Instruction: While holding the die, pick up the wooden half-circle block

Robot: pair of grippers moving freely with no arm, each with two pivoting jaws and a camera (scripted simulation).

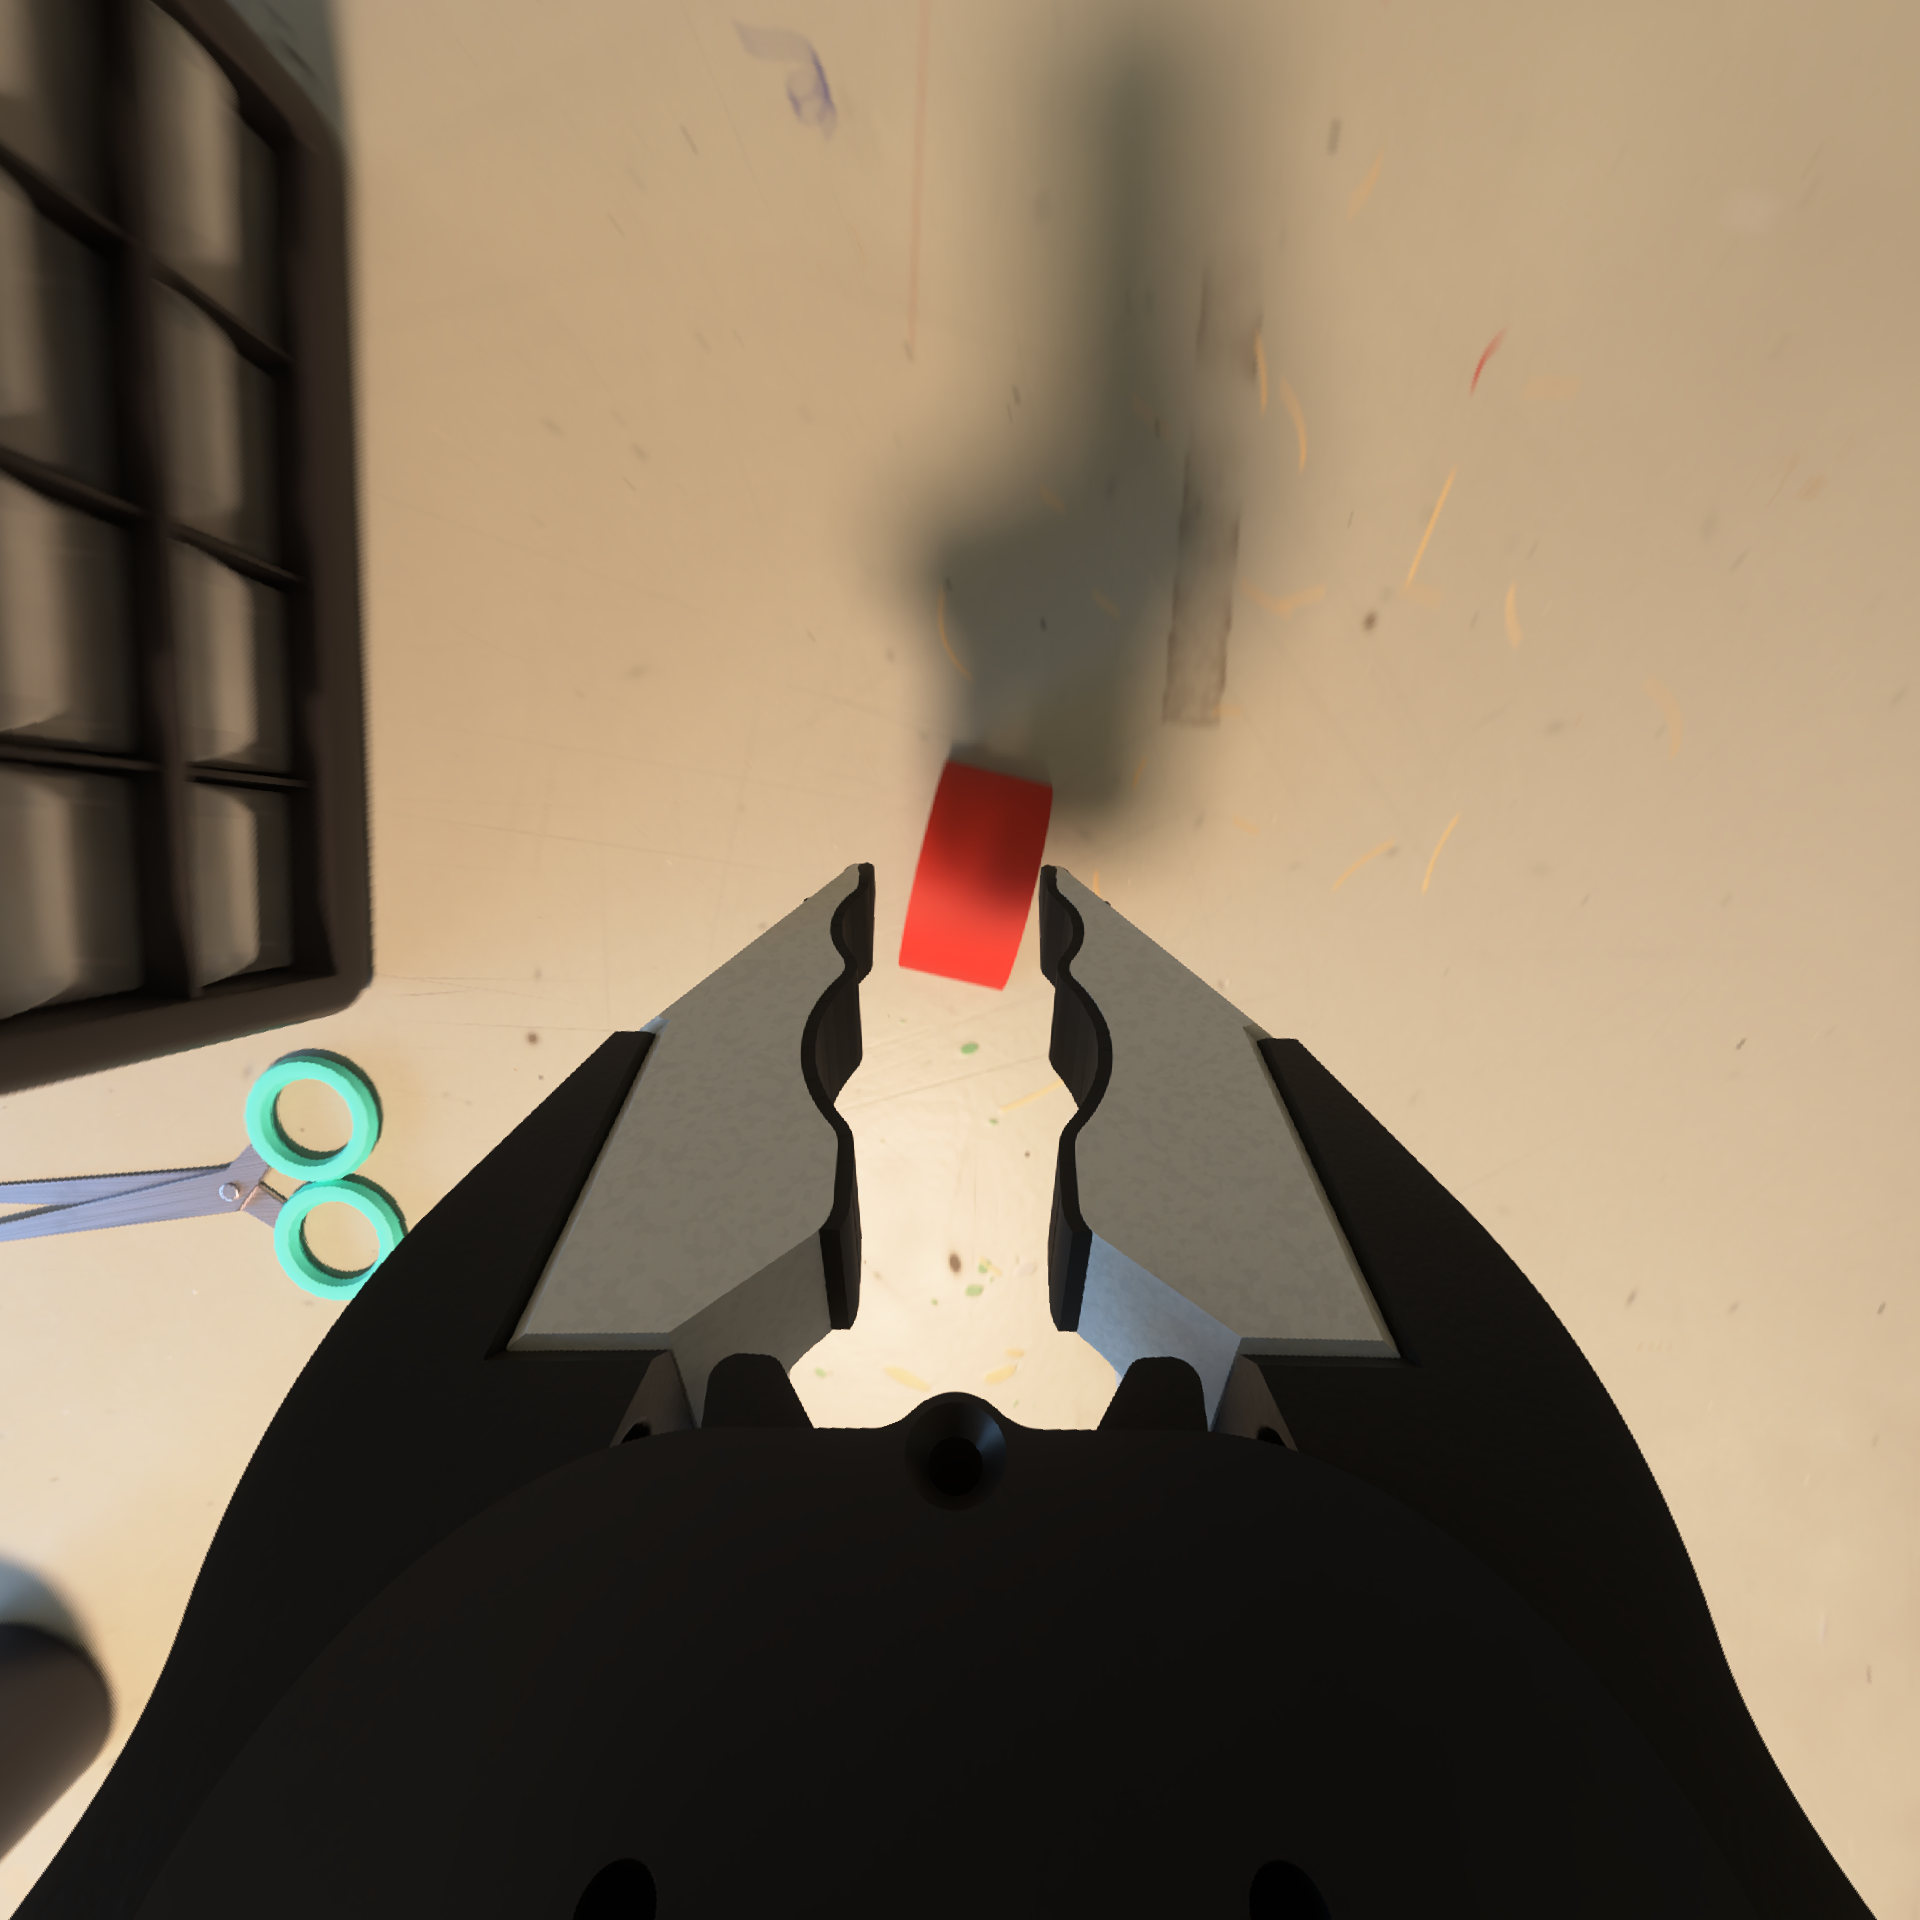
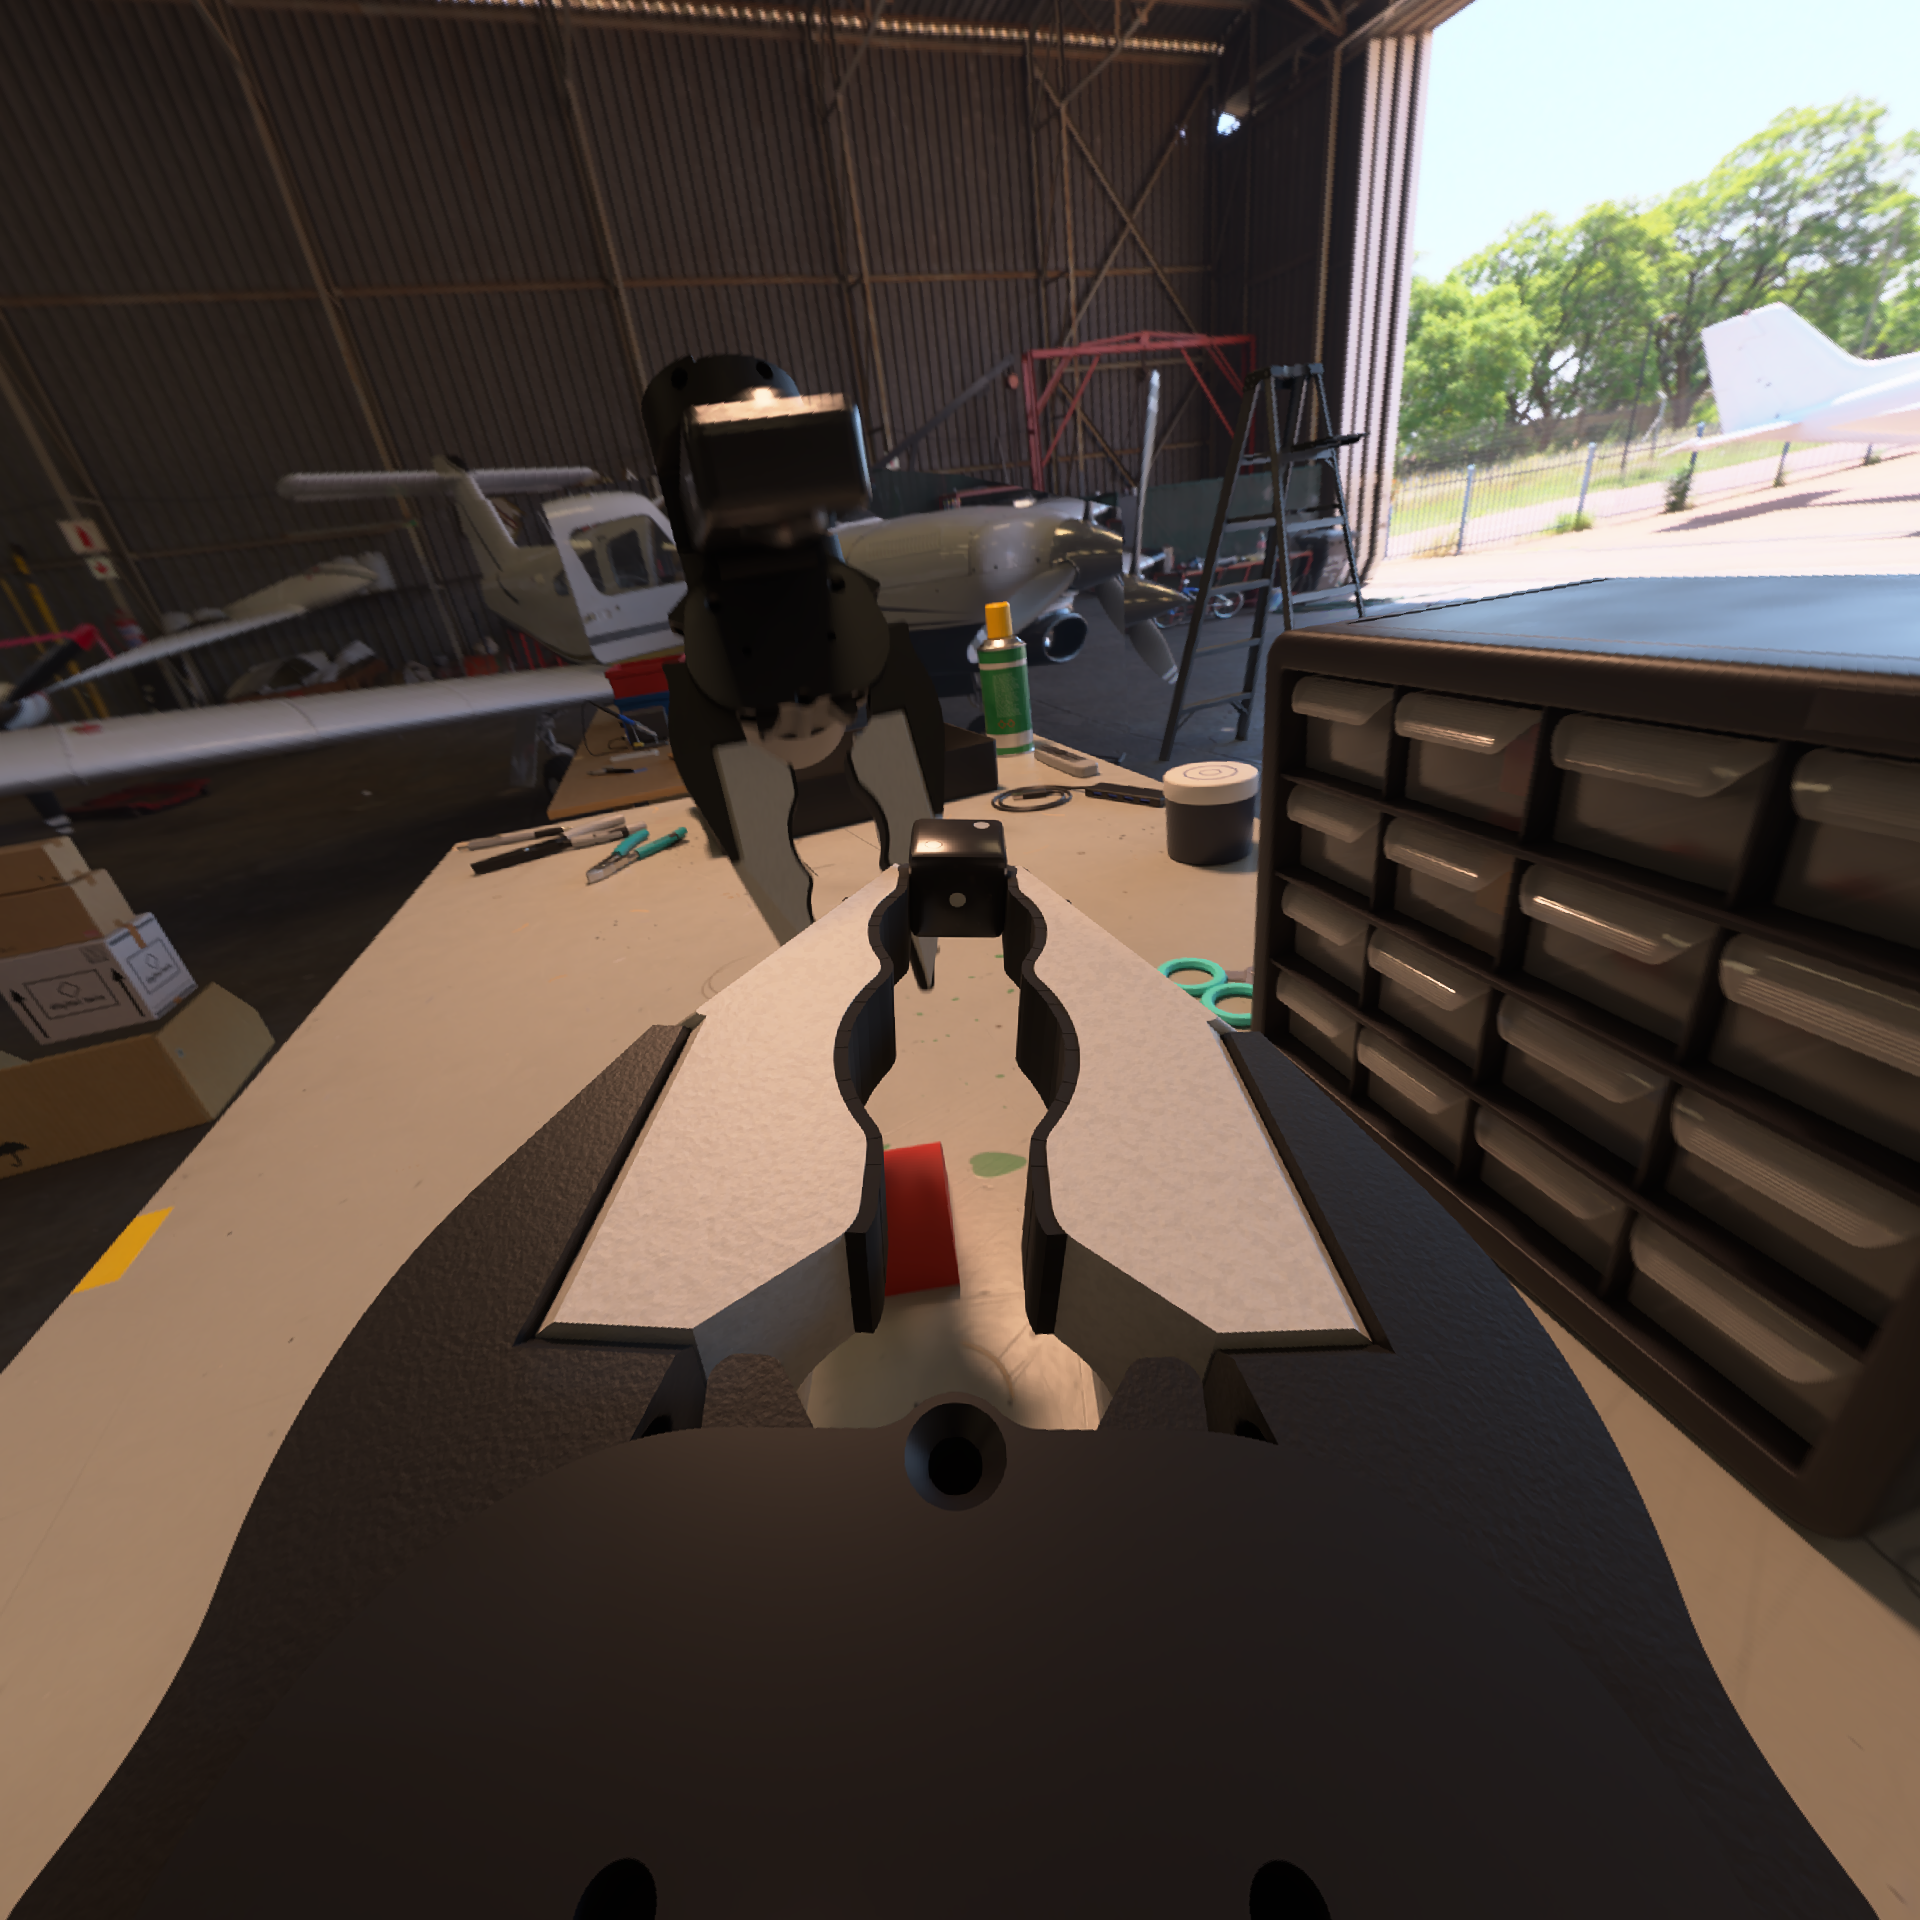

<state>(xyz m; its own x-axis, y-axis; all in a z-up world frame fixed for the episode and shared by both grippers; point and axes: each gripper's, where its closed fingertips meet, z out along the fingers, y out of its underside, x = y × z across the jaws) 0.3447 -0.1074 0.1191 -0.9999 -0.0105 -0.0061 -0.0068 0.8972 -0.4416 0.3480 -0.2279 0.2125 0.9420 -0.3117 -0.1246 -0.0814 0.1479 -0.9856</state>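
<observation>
The small black white-dotted die [image 2: 956,878] is pinched by the right claw [image 2: 956,894], while the red wooden half-circle block [image 1: 975,875] could be knocked aside by the spread left claw [image 1: 956,883] if lowered off-centre.

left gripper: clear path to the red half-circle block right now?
Probably yes. The left gripper is open, pointing down, with the red block lying between its fingers on bare table. Nothing blocks it.
</observation>
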